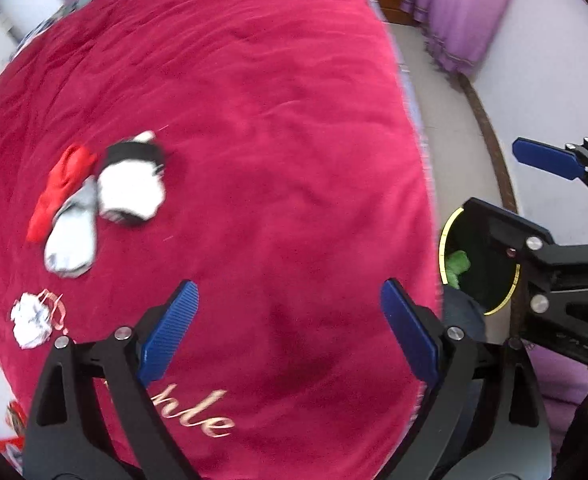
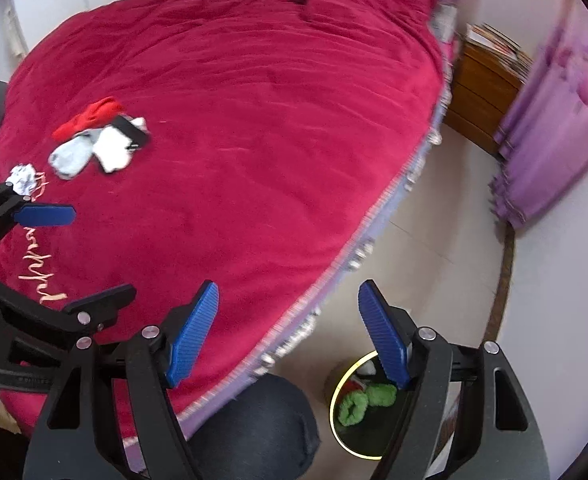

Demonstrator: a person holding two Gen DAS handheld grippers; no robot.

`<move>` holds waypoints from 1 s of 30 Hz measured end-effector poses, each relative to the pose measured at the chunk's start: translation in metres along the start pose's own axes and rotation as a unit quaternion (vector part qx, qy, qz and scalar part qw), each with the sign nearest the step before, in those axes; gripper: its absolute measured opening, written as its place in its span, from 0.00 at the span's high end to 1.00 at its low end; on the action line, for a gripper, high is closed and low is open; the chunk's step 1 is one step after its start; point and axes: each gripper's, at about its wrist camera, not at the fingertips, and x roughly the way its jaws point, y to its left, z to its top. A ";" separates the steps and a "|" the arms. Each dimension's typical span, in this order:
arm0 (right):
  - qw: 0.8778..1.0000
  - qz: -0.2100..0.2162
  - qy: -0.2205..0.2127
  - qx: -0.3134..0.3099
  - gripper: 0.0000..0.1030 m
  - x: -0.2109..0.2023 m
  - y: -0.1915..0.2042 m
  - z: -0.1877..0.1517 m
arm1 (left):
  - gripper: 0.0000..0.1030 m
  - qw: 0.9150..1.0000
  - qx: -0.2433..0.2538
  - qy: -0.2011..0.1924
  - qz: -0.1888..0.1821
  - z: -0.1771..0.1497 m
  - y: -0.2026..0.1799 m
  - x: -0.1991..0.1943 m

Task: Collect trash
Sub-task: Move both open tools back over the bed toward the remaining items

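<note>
Both grippers empty, jaws apart: left gripper (image 1: 290,332), right gripper (image 2: 290,334). Crumpled white paper wad (image 1: 30,320) sits near the crimson velvet bedspread's (image 1: 254,120) near-left corner; black yellow-rimmed bin (image 2: 340,396) on the floor beside the bed. Straddle the wad, skip the sock pile (image 1: 106,196).

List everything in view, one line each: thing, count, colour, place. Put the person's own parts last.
blanket: one, crimson with pale embroidered lettering, covers the bed.
socks: a small heap, red, grey, and white with black; exact count unclear; on the blanket's left part.
crumpled paper: one, white, on the blanket near the heap.
bin: one, dark with a yellow rim, on the floor beside the bed.
green item: soft and bunched, inside the bin.
curtain: purple, by the wall at right.
wooden cabinet: one, brown, beyond the bed.
knee: dark trousers, beside the bin.
left claw: blue pads, open, empty, over the blanket.
right claw: blue pads, open, empty, over the bed's edge.
</note>
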 end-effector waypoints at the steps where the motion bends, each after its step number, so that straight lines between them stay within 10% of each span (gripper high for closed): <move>1: 1.000 0.004 -0.001 -0.007 0.32 0.002 0.007 0.004 | 0.12 1.000 -0.013 0.001 0.002 -0.003 0.012 0.000; 30: 0.982 0.099 -0.003 -0.161 0.29 0.040 0.184 0.081 | 0.09 0.976 -0.207 0.006 0.062 -0.077 0.206 -0.012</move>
